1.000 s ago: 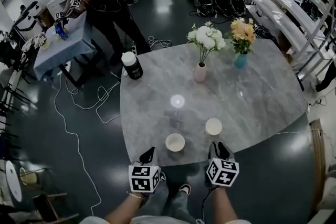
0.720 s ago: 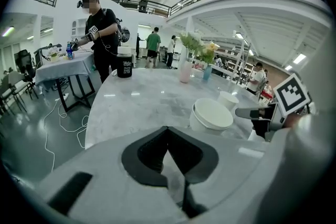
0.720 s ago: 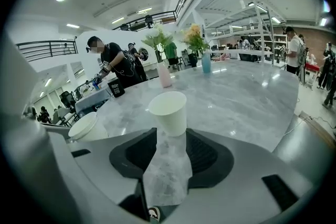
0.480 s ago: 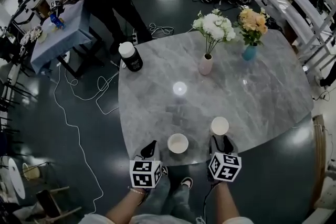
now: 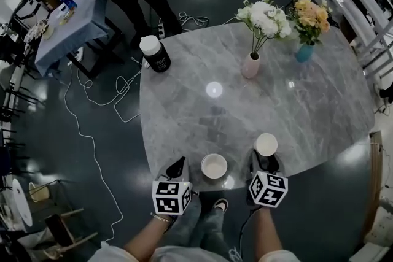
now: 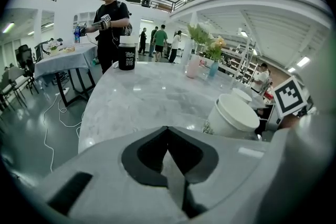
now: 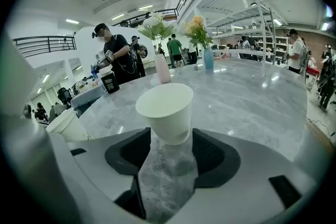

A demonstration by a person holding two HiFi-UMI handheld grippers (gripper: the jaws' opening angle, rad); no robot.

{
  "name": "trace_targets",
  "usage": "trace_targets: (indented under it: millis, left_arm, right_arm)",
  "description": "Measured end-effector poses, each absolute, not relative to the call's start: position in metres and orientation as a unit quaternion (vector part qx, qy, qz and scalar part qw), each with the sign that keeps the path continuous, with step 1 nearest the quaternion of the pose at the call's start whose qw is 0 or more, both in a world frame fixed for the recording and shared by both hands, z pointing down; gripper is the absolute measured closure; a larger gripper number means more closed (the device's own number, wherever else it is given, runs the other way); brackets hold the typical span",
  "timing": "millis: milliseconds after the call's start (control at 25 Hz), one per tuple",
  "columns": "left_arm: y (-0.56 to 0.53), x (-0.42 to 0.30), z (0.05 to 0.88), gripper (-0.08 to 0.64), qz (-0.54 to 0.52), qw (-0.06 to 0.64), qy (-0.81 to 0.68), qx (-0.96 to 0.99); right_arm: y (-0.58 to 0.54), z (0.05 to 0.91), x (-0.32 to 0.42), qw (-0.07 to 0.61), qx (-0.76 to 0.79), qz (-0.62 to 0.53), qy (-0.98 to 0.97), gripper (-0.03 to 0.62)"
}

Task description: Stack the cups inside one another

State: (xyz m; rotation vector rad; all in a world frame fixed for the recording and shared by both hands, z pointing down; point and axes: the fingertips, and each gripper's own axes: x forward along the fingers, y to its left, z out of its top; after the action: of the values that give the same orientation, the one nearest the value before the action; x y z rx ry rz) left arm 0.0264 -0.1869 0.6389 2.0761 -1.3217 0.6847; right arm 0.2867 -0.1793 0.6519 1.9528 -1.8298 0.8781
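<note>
The right-hand cup stands upright and empty, mouth up, close to the table's near edge. Its base sits in the mouth of the right gripper, whose jaws have just been opening and now stand spread on either side of it; we see no pad pressing on the cup wall. The cup lies straight ahead of that gripper, along the line it points, so we judge a grasp needs little more than a squeeze low on the wall. The left-hand cup, also upright and open-mouthed, stands a little nearer that edge, apart from the first and to its left. The left gripper is just beside it, with the cup off to its right, not ahead, and its jaws are pressed together on nothing. So the right hand is the nearer to a grasp, and we reckon the carry would run leftward over the other cup's rim, axis kept vertical. Farther across the table, two vases of flowers stand toward the far edge and a dark canister at the far left edge.
</note>
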Motion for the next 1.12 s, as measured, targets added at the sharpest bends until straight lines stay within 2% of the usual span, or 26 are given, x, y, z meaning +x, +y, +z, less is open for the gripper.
trace_targets:
  millis: [600,1120]
  left_arm:
    - [-0.198,0.025,0.653,0.565,0.26,0.301,-0.486,0.778]
    - [-0.19,0.021,0.652,0.565,0.262,0.3,-0.483,0.78]
  right_arm:
    - [-0.186,0.659,0.293,0.183,0.701,0.3,-0.621,0.383]
    - [-0.18,0.649,0.294,0.169,0.706,0.29,-0.624,0.385]
